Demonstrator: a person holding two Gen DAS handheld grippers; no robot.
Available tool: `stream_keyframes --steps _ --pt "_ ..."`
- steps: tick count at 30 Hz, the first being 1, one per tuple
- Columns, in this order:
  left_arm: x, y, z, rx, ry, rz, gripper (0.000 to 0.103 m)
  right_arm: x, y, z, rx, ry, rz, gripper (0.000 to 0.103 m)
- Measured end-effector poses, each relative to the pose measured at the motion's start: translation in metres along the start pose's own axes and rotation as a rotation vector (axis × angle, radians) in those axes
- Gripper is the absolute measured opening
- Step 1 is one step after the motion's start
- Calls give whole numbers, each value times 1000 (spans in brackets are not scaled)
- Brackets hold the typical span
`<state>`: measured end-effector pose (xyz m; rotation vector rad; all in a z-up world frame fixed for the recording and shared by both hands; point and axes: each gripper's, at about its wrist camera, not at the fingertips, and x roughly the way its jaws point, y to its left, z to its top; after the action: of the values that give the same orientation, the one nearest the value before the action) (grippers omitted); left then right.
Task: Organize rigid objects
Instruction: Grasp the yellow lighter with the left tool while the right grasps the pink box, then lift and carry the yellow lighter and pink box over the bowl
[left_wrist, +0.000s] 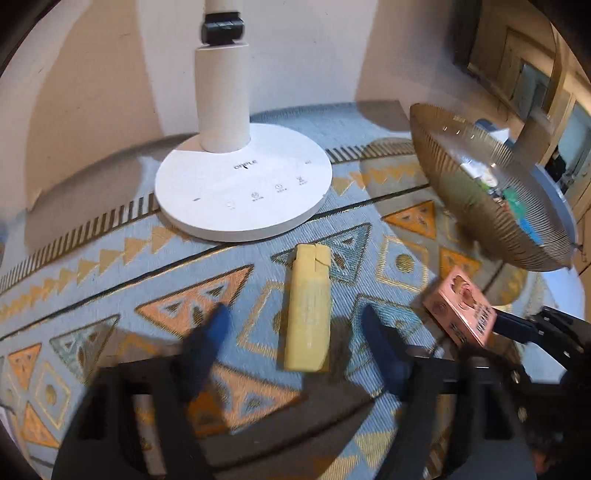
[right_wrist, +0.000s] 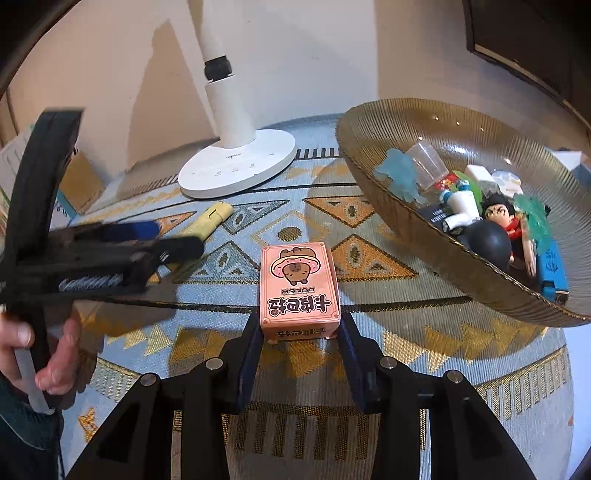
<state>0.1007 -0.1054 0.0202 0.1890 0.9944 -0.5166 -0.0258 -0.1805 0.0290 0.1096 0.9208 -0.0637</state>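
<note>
Right wrist view: right gripper (right_wrist: 299, 334) jaws clenched on pink card box (right_wrist: 298, 291), just beside ribbed bowl (right_wrist: 373, 177)
Left gripper (left_wrist: 295, 325): jaws released, astride yellow lighter (left_wrist: 308, 314); lighter further from bowl

- Ahead of left hand-held gripper (left_wrist: 295, 332): lamp base (left_wrist: 242, 184) with upright post blocks the far bench edge.
- Right of right hand-held gripper (right_wrist: 300, 332): ribbed bowl (right_wrist: 406, 221), rim overhanging the cloth, interior crowded.
- Bare patterned cloth (right_wrist: 369, 266) between lamp base and bowl: open lane.
- Yellow case (left_wrist: 308, 310) lies between the left jaws.
</note>
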Motion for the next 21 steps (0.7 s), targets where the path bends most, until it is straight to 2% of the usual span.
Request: stream_keyframes --steps 1,2,3,7,10,14,21 --pt "2 -6 1 24 -11 45 50 0 2 0 -12 -1 -7 40" --pt "4 -13 2 54 -16 73 42 2 4 0 -22 -1 -12 40" --pt "5 -17 2 68 -21 56 21 2 6 0 -33 -2 -16 40" --pt "4 -31 -4 89 -28 113 21 -2 10 -1 -55 -28 -7 40" --pt "-9 -32 -17 44 -23 59 21 -13 11 -6 -79 -66 1 40" --pt "-47 -41 -46 19 -50 66 21 -29 14 -15 -110 -95 -1 40" --pt "-86 -58 -91 -31 -83 47 21 -63 2 -54 -70 -68 25 40"
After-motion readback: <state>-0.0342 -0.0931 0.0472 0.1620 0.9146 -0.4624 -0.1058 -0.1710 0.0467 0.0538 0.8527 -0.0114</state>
